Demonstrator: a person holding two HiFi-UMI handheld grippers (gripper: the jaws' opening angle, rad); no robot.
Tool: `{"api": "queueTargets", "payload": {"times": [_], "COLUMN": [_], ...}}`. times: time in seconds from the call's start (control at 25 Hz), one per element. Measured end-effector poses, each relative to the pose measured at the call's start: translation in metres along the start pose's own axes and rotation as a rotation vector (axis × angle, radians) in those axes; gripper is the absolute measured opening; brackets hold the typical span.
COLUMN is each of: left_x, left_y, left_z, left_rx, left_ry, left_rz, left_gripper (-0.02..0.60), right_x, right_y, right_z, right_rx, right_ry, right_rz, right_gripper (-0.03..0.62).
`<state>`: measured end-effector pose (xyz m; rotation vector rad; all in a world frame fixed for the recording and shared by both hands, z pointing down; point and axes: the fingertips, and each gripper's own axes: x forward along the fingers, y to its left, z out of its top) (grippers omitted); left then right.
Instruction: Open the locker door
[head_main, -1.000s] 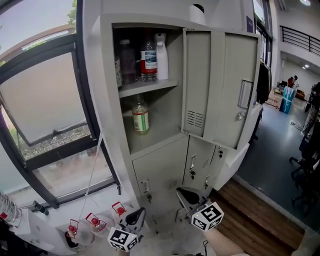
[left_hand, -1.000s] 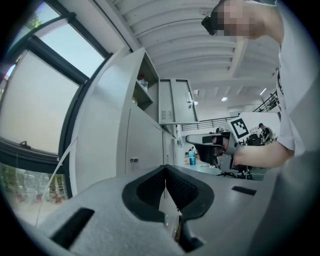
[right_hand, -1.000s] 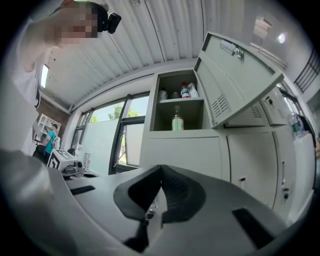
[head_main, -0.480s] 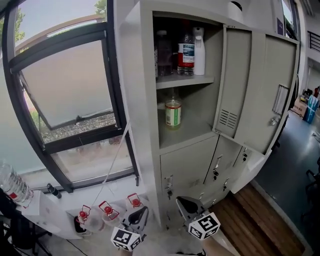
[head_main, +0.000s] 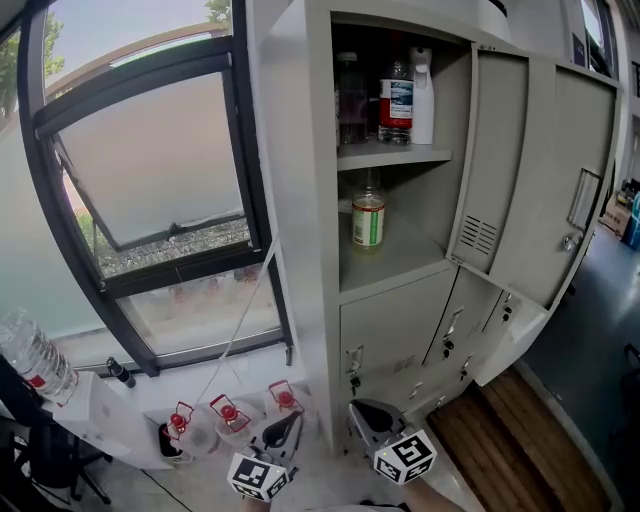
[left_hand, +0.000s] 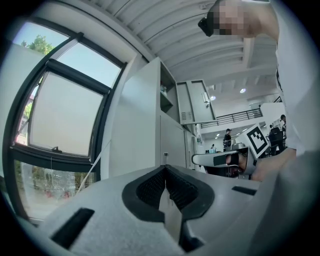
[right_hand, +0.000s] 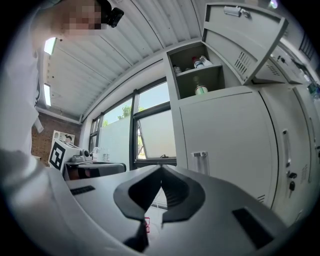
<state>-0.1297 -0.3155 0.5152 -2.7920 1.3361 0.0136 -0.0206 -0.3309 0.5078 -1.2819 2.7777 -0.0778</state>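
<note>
The grey locker (head_main: 300, 200) stands before me with its upper door (head_main: 525, 170) swung wide to the right. Inside, a yellow-labelled bottle (head_main: 368, 222) sits on the lower shelf, and a water bottle (head_main: 397, 98) and a white spray bottle (head_main: 421, 88) on the upper one. Both grippers hang low near the locker's foot, away from the door. My left gripper (head_main: 292, 419) (left_hand: 165, 168) is shut and holds nothing. My right gripper (head_main: 359, 408) (right_hand: 161, 168) is likewise shut and empty. The right gripper view looks up at the open door (right_hand: 245, 35) and a closed lower door (right_hand: 225, 145).
Lower locker doors (head_main: 395, 320) stay closed, with keys in their locks. A large tilted window (head_main: 150, 170) fills the left. Red-capped plastic jugs (head_main: 225, 415) stand on the floor by my left gripper, and a water bottle (head_main: 35, 360) at far left. Wooden flooring (head_main: 520, 440) lies to the right.
The head view has swung left, so the locker sits further right and the window fills more of the frame. Both grippers stay low and shut, and the door stays open.
</note>
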Motion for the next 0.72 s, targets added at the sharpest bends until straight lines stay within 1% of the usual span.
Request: {"api": "queueTargets", "payload": {"times": [0.12, 0.24, 0.72], "left_x": [0.000, 0.000, 0.003], "left_y": [0.002, 0.002, 0.006], "left_z": [-0.003, -0.003, -0.006], "left_rx": [-0.004, -0.019, -0.025], "left_ry": [0.011, 0.003, 0.000], "left_rz": [0.015, 0.007, -0.002], "left_gripper": [0.009, 0.009, 0.009], "right_x": [0.000, 0.000, 0.002], "right_y": [0.001, 0.001, -0.002], "right_z": [-0.003, -0.006, -0.011], "right_rx": [0.002, 0.009, 0.016], "right_ry": [0.009, 0.015, 0.027], "right_rz": [-0.001, -0.004, -0.018], "right_gripper": [0.012, 0.012, 0.012]}}
